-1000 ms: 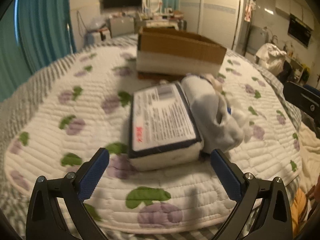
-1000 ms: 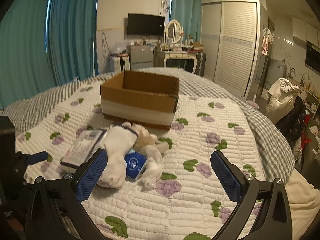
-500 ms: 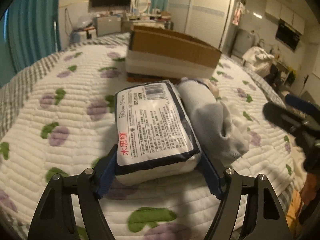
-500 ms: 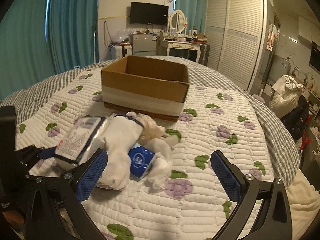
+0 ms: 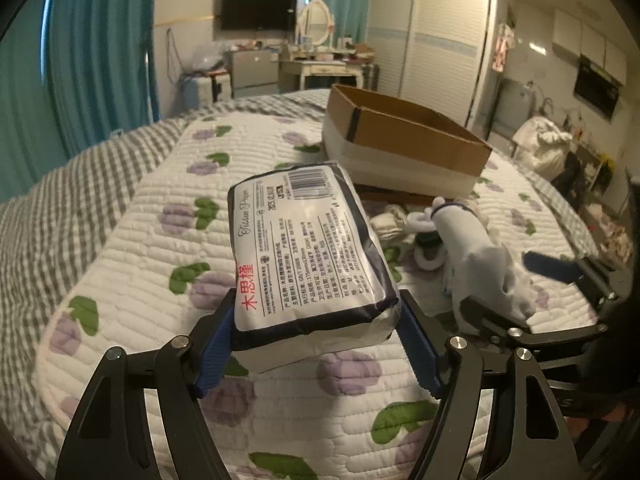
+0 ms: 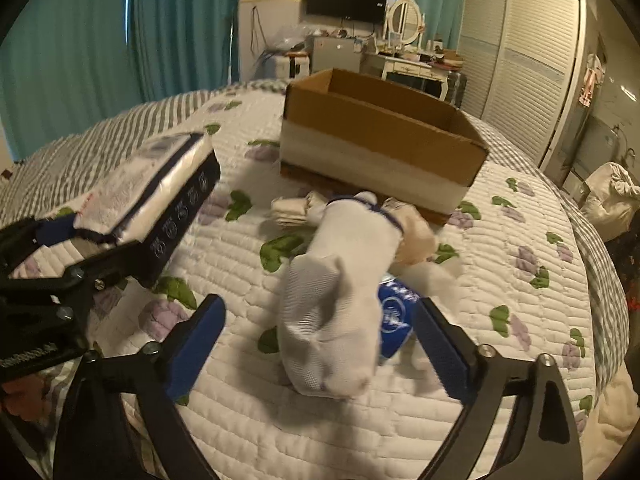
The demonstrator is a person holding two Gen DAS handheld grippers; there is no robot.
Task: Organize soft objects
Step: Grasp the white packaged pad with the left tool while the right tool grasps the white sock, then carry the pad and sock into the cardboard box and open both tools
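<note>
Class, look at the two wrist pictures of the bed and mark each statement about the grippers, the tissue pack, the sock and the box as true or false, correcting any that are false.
1. The left gripper is clamped on the tissue pack. True.
2. The tissue pack lies inside the cardboard box. False: it is held up over the quilt, in front of the box.
3. The right gripper has a white sock between its open fingers. True: its jaws have just been closing, but the pads do not yet press on it.
4. The sock covers a red packet. False: a blue packet peeks out beside it.
5. The cardboard box stands open on the bed. True.
</note>
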